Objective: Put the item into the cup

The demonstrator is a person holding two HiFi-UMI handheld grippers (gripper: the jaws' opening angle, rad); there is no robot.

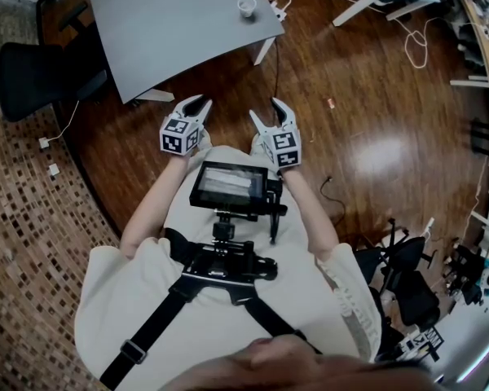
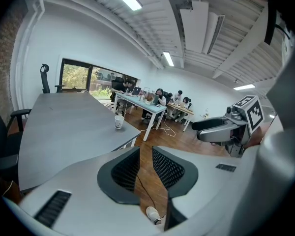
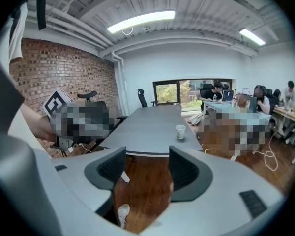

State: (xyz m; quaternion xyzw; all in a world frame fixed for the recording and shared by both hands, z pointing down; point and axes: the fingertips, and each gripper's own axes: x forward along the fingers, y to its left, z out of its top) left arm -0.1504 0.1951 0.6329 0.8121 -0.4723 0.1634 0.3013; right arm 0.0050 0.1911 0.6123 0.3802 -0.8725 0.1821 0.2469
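- Cup stands on the grey surface, well ahead, slightly nearer the right gripper.
- Left gripper and right: fingers released, empty; item seemingly out of view.

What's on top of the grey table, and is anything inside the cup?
A white paper cup stands on the grey table near its edge; nothing else shows on the visible top. The cup's inside is too small to make out.
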